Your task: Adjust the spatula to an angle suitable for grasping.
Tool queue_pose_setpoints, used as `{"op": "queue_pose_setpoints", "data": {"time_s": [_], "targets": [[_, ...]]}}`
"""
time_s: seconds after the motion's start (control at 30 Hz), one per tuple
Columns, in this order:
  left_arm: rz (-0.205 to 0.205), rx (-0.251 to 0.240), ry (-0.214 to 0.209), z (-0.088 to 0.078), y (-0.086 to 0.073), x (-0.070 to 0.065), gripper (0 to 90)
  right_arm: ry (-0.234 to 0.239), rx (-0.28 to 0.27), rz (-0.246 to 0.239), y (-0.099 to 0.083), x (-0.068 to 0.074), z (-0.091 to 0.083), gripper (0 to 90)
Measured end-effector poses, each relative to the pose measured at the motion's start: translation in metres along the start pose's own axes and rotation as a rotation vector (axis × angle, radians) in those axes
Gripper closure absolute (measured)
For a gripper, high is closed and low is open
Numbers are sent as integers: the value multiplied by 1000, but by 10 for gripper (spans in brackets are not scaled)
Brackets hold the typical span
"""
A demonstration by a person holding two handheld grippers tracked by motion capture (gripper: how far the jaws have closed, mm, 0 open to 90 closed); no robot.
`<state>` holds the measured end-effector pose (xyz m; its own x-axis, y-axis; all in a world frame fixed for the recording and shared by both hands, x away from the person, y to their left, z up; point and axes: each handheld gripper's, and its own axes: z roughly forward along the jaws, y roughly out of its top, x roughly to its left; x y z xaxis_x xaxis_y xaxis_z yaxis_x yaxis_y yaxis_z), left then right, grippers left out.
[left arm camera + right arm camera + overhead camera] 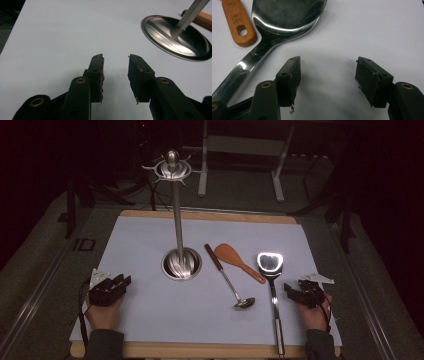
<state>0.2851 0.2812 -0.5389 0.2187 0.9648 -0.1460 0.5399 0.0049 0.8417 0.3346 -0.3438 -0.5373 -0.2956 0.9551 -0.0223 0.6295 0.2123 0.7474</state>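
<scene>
A tall steel utensil stand [176, 210] rises from its round base [181, 264] at the mat's centre, with hooks at the top. A small steel ladle [231, 282], a wooden spatula [237, 261] and a steel turner [271, 285] lie right of the base. My left gripper [122, 281] rests at the mat's left front, open and empty, its jaws pointing toward the base [175, 37]. My right gripper [290, 289] rests at the right front, open with nothing between its jaws, just right of the turner's neck [262, 47]. The spatula's handle end [238, 22] lies beyond it.
A pale mat [150, 240] covers a wooden board [200, 351] on the table. Dark floor and a metal frame [240, 145] lie beyond the far edge. Bare mat stretches between the left gripper and the stand's base.
</scene>
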Motion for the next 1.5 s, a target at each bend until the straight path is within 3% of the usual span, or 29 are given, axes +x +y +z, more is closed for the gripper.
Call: {"op": "queue_pose_setpoints", "data": {"time_s": [0.1, 0.27, 0.37, 0.43, 0.5, 0.6, 0.67, 0.9, 0.97, 1.23, 1.5], "targets": [[19, -1, 8, 0, 0, -2, 645, -5, 2, -6, 0, 1, 0, 369], [15, 2, 11, 0, 0, -2, 638, -11, 5, -11, 0, 1, 0, 365], [32, 5, 18, 1, 0, -4, 638, -3, 8, -7, 0, 2, -1, 404], [46, 13, 25, 1, 0, -5, 641, 11, 3, -6, -2, 2, -4, 467], [56, 14, 28, 2, 0, -7, 643, 25, -5, -15, -4, 2, -7, 614], [68, 20, 33, 2, 0, -8, 643, 99, -13, -47, -9, 2, -14, 825], [72, 18, 36, 2, 0, -8, 641, 118, -11, -70, -12, 4, -18, 899], [78, 19, 40, 2, 0, -9, 638, 200, 12, -177, -19, 18, -30, 900], [78, 18, 40, 2, 0, -9, 637, 199, 15, -205, -21, 24, -31, 900], [79, 17, 44, 2, 0, -9, 638, 295, 31, -283, -27, 35, -40, 900], [82, 20, 49, 2, 0, -10, 639, 357, 27, -303, -29, 39, -43, 900]]}}
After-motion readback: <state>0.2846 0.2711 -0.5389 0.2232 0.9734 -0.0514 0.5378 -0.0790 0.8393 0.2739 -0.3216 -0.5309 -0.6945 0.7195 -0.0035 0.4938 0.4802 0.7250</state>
